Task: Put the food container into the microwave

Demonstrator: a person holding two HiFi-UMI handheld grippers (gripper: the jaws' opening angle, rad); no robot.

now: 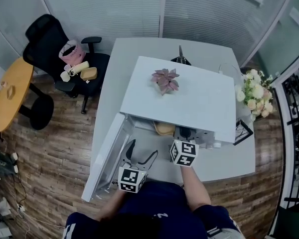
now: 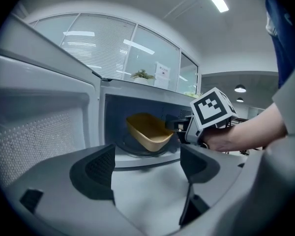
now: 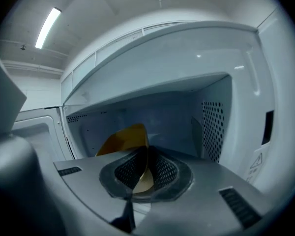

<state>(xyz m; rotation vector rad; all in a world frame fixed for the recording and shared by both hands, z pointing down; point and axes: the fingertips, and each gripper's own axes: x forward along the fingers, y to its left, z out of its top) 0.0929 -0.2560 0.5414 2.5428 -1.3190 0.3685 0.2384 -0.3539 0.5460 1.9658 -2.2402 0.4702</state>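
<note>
The white microwave [image 1: 189, 101] stands on the desk with its door [image 1: 105, 156] swung open to the left. A tan food container [image 2: 147, 132] hangs tilted inside the cavity, over the turntable. My right gripper [image 2: 173, 126] reaches into the cavity and is shut on the container's right rim. In the right gripper view the thin rim [image 3: 141, 173] is pinched between the pads, and the container's body [image 3: 125, 139] rises beyond them. In the head view the container [image 1: 164, 129] shows just under the microwave's front edge. My left gripper [image 1: 140, 156] is open in front of the doorway, with nothing between its fingers.
A pink plant [image 1: 165, 79] sits on top of the microwave. A flower bouquet [image 1: 254, 96] stands at the desk's right edge. A black chair with soft toys [image 1: 65, 54] and a round yellow table [image 1: 10, 91] are to the left. The perforated cavity wall [image 3: 214, 127] is close on the right.
</note>
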